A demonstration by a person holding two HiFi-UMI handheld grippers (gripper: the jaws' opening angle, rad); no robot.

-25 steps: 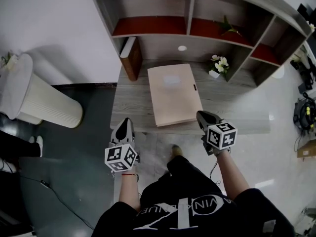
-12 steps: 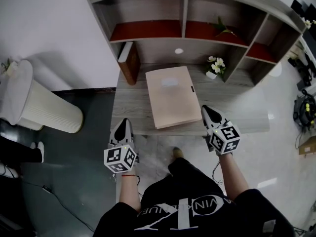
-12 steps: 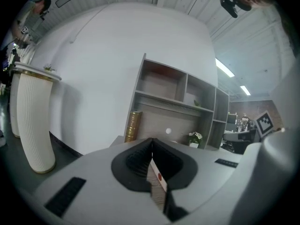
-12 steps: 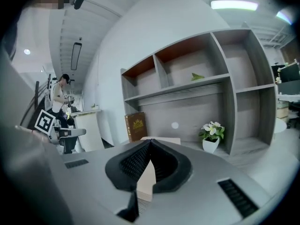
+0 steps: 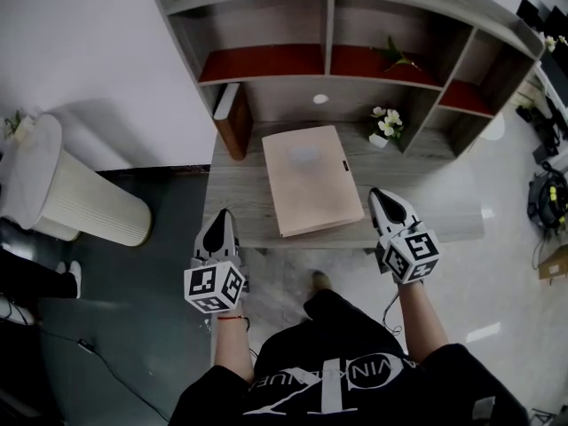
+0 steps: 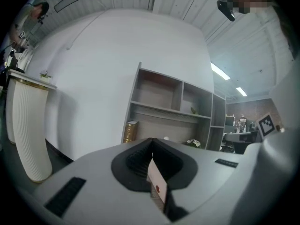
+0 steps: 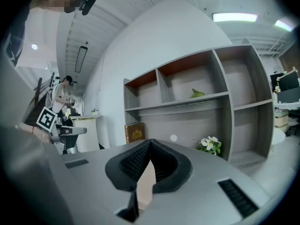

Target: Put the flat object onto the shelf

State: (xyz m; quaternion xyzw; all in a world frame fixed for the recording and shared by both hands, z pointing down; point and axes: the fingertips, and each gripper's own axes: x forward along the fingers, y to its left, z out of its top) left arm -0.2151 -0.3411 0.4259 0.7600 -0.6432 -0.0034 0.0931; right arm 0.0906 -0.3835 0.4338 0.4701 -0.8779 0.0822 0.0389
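Right gripper [image 5: 382,198] has eased rightward — closed, empty, like the left gripper [image 5: 222,218]. Tan folder [image 5: 307,180] lies flat on the table [image 5: 238,193].

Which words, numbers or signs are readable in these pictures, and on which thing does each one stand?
No text reads clearly.
Shirt: large print, too distorted to read.
Book: gold emblem, no legible words.
Folder: pale label, blurred.
Marker cubes: square patterns only.
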